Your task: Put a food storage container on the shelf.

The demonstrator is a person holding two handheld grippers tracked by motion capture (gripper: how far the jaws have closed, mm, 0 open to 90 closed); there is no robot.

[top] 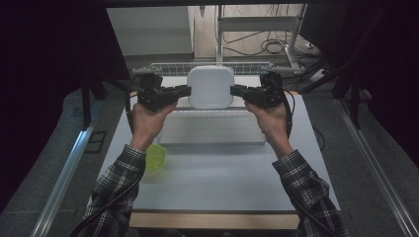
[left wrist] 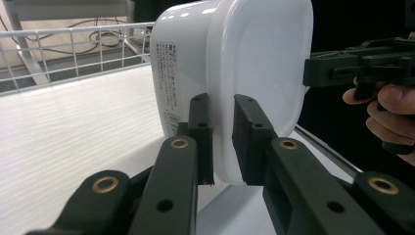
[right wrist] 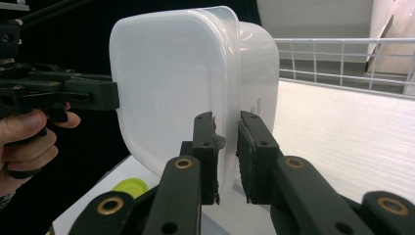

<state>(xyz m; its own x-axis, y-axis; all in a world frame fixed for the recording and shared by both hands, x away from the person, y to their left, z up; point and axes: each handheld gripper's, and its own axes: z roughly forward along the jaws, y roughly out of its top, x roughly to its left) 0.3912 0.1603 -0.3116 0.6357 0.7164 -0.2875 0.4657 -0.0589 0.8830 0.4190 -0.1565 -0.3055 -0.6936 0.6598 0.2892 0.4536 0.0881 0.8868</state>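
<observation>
Sleeves: plaid cuffs at the bottom of the high view, left sleeve point(top: 118, 190), right sleeve point(top: 309, 190).
Green bowl point(top: 155, 157): on the bench point(top: 222, 187), lower left of centre, beside the left forearm.
Left tongs point(top: 187, 91): pinching the left rim of the white container point(top: 210, 87).
Right tongs point(top: 233, 91): pinching the container's right rim.
White container: upper centre of the high view, held clear of the bench between both tongs, lid on.
Wire rack point(top: 202, 67): just behind the container, top centre.

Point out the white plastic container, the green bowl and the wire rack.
White lidded plastic container point(top: 210, 87), high view, middle of lid.
Round green bowl point(top: 155, 157), high view, its inside.
White wire rack point(left wrist: 73, 46), left gripper view, its rails.
</observation>
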